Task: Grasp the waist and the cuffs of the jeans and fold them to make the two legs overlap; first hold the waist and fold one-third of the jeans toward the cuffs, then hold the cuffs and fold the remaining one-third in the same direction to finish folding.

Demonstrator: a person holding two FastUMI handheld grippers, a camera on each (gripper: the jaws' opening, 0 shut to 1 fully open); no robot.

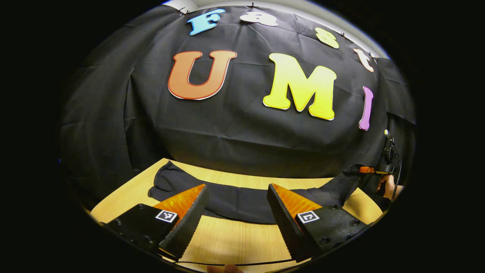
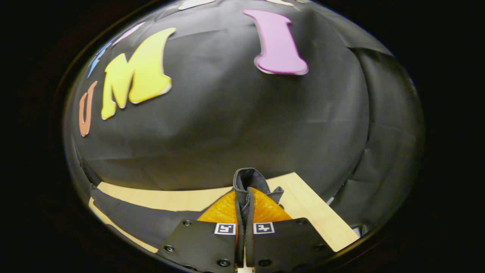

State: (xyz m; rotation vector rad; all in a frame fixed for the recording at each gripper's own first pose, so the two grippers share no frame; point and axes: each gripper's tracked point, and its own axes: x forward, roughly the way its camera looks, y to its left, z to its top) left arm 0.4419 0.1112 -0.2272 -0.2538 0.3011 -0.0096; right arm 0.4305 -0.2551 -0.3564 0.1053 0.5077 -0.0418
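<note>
Dark denim, nearly black: the jeans (image 1: 242,199) lie stretched as a long band across the lower middle of the left gripper view, on a pale wooden table (image 1: 227,242), one end at the left of the frame, the other running to the far right. There the right gripper (image 1: 373,170) and the hand holding it sit at the edge of the frame. In the right gripper view that right gripper (image 2: 245,212), at bottom centre, is pinched together on a bunched fold of the jeans (image 2: 248,182), cloth standing up between its fingers. The left gripper (image 1: 237,206) hangs spread wide over the band's near edge, gripping nothing.

Denim like this is likely soft but heavyish; it should sag and drag when lifted. I'd take it at thick hems, waistband or cuff. Which end the right gripper has, I cannot tell.
</note>
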